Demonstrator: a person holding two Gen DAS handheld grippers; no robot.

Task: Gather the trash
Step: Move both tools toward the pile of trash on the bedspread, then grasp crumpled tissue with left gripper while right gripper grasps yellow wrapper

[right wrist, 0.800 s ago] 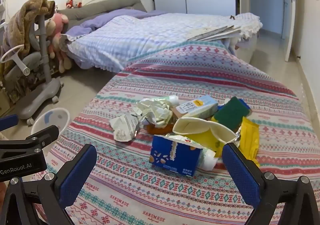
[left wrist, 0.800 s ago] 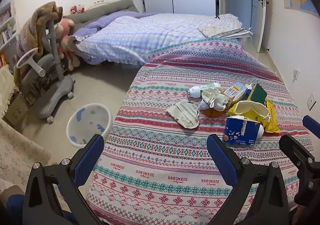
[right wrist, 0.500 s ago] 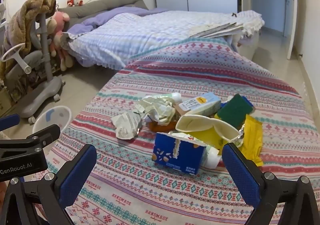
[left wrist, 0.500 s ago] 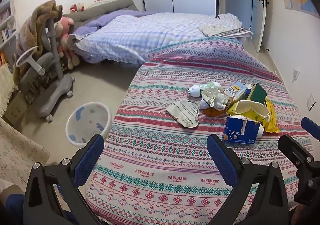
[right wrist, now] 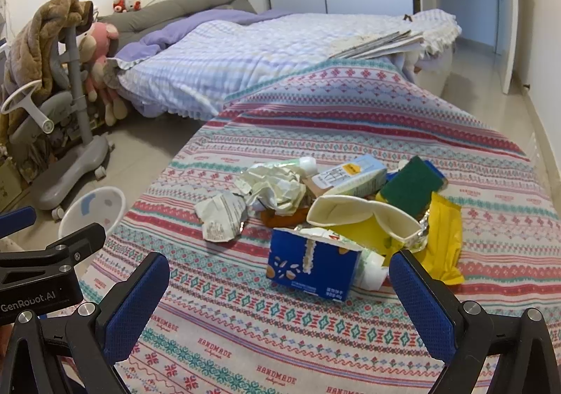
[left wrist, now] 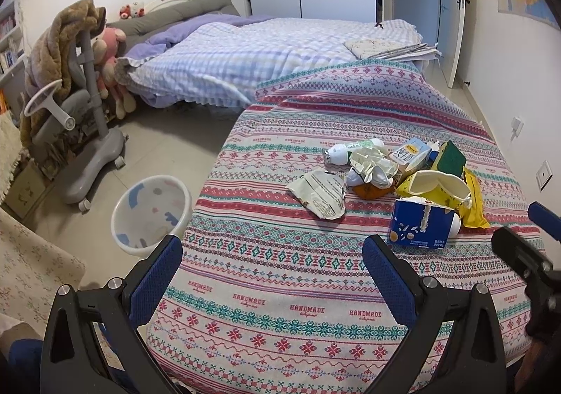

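A pile of trash lies on the patterned cloth: a torn blue carton nearest, a yellow and white packet, a yellow wrapper, a green sponge, a milk carton, crumpled paper and a flat crumpled wrapper. My right gripper is open and empty, just short of the blue carton. My left gripper is open and empty, left of the blue carton and short of the flat wrapper. A white bin stands on the floor to the left.
A grey chair draped with a brown blanket stands on the floor at left. A bed with a checked quilt lies behind the patterned surface, with papers on its corner. A wall runs along the right.
Both grippers have moved slightly forward toward the trash pile, which looks a little larger and nearer. Both stay open. Nothing on the cloth has moved.
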